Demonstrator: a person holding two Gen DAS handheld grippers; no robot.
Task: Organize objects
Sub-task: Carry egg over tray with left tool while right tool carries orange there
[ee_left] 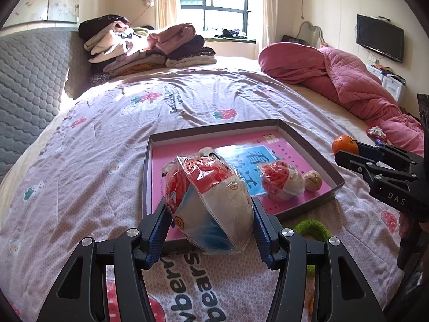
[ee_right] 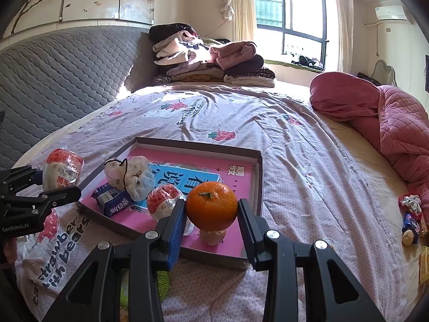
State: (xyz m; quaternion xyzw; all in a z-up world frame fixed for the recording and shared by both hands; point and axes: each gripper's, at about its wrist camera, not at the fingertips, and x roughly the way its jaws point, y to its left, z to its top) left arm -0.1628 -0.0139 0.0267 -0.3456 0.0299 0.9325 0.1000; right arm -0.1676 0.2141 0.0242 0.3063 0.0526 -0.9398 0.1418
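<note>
My left gripper [ee_left: 209, 225] is shut on a red and white snack packet [ee_left: 209, 198], held over the near left edge of the shallow pink-bottomed box [ee_left: 316, 147]; that packet [ee_right: 63, 169] also shows in the right wrist view. My right gripper [ee_right: 211, 214] is shut on an orange [ee_right: 211, 205], held above the box's near right corner [ee_right: 257, 161]. In the box lie a second red and white packet [ee_right: 163, 204], a blue packet [ee_right: 114, 202], a white bag [ee_right: 134, 174] and a small beige round thing [ee_left: 312, 180].
The box lies on a bed with a strawberry-print cover [ee_left: 107, 139]. A green ring [ee_left: 312, 228] lies by the box's near edge. A red quilt [ee_right: 388, 118] is heaped at right, with small wrapped items [ee_right: 410, 214] beside it. Folded clothes [ee_right: 209, 61] are stacked at the head.
</note>
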